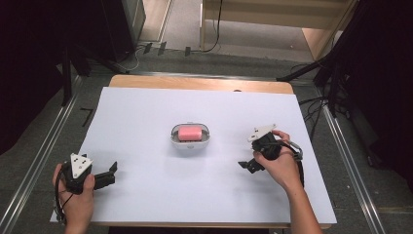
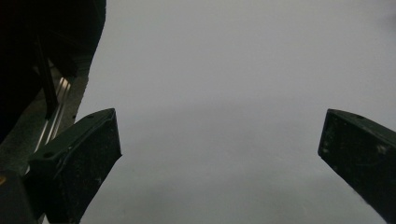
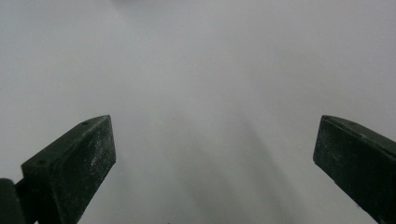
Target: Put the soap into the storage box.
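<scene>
Left gripper (image 1: 111, 174), held at the near left corner of the white sheet (image 1: 146, 117), has its jaws spread wide with nothing between them. Right gripper (image 1: 245, 165), held near the right side of the sheet, is likewise spread and empty; both point inward. Between them, well apart from each, a small white oval dish (image 1: 190, 141) sits mid-sheet with a pink block (image 1: 190, 132) lying inside it. The sheet covers a wooden table (image 1: 195, 84).

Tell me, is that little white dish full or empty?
Not empty: the small white oval dish holds one pink rectangular block, seen from above.
</scene>
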Demonstrator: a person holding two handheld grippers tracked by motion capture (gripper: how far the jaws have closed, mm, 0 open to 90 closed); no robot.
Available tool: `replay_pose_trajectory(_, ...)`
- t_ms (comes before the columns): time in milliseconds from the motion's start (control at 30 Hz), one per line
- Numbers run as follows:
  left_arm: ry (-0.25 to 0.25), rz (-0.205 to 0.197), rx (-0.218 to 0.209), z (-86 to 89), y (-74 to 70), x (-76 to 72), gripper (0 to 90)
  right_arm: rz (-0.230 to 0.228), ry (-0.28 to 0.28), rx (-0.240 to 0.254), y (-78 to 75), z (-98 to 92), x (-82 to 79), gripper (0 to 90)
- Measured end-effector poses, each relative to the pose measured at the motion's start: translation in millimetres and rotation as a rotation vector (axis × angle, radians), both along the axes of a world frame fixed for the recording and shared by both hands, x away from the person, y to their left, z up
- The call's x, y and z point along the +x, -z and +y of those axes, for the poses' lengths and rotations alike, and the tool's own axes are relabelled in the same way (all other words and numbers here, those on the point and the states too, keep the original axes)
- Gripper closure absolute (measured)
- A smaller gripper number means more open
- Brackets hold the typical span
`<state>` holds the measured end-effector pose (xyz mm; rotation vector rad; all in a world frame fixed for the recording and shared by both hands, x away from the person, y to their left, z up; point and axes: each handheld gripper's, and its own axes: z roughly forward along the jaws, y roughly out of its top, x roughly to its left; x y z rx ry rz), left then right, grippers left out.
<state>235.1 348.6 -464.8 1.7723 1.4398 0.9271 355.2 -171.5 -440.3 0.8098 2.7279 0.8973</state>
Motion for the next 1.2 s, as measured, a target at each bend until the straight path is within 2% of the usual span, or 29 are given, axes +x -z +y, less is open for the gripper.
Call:
replay_pose_trajectory(267, 0.001, -0.001, 0.001, -0.2, 0.1, 0.1, 0.0, -0.014, 0.043, 0.034, 6.1, -19.0, -7.9, 0.0)
replay_pose_trajectory(433, 0.001, 0.001, 0.002, -0.2, 0.0, 0.0, 0.0, -0.023, 0.054, 0.042, 9.9, -27.1, -11.1, 0.0)
replay_pose_trajectory(567, 0.000, 0.000, 0.002, -0.4, 0.0, 0.1, 0.0, -0.025, 0.068, 0.075, 12.9, -35.6, -15.8, 0.0)
replay_pose_trajectory(1200, 0.000, 0.000, 0.004, -0.5, 0.1, 0.1, 0.0, -0.048, 0.134, 0.144, 26.9, -69.6, -35.2, 0.0)
